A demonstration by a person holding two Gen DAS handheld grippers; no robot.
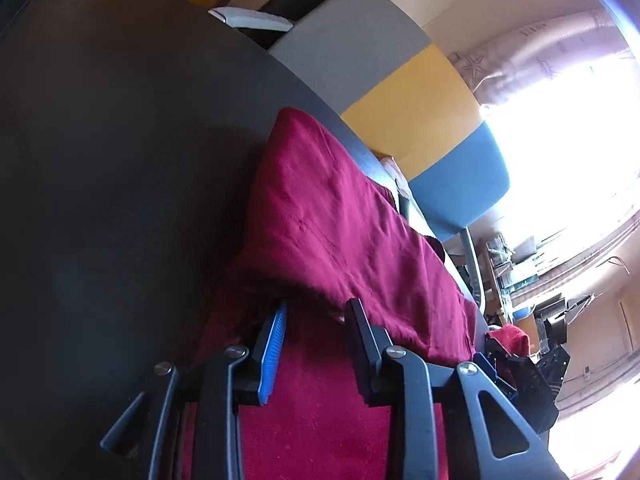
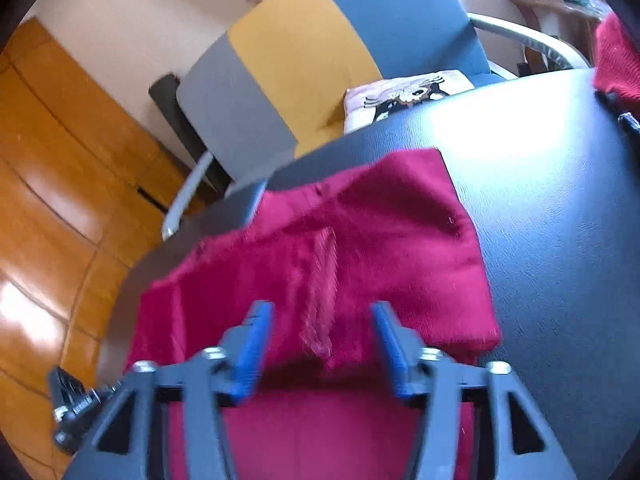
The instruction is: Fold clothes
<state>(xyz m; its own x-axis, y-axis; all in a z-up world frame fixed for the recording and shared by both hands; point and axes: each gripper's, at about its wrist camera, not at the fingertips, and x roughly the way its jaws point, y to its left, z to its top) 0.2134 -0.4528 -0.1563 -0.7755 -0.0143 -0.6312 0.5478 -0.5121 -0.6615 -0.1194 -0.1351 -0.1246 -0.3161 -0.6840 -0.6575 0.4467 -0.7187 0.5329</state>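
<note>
My left claw (image 1: 316, 308) fills the bottom of its own view, fingers parted with the crimson garment (image 1: 340, 216) running between and under them; the tips sit right at a raised fold edge, and I cannot see the pads pressing cloth, so I read it as released. The right claw (image 2: 322, 312) also stands apart, nothing pinched, cloth lying below the gap; its view is blurred, so fine contact is hard to judge. The garment lies on the dark desk (image 1: 120, 160), folded over itself into a doubled slab near the desk's far edge, beyond which stands a grey, yellow and blue chair (image 2: 304, 52). What the next move turns on, as I judge it: in both views the cloth stretches straight ahead, its long axis along the way the claws point; each claw sits at the near end, so neither hand looks clearly closer; another fold would mean pinching that near edge and carrying it forward.
</note>
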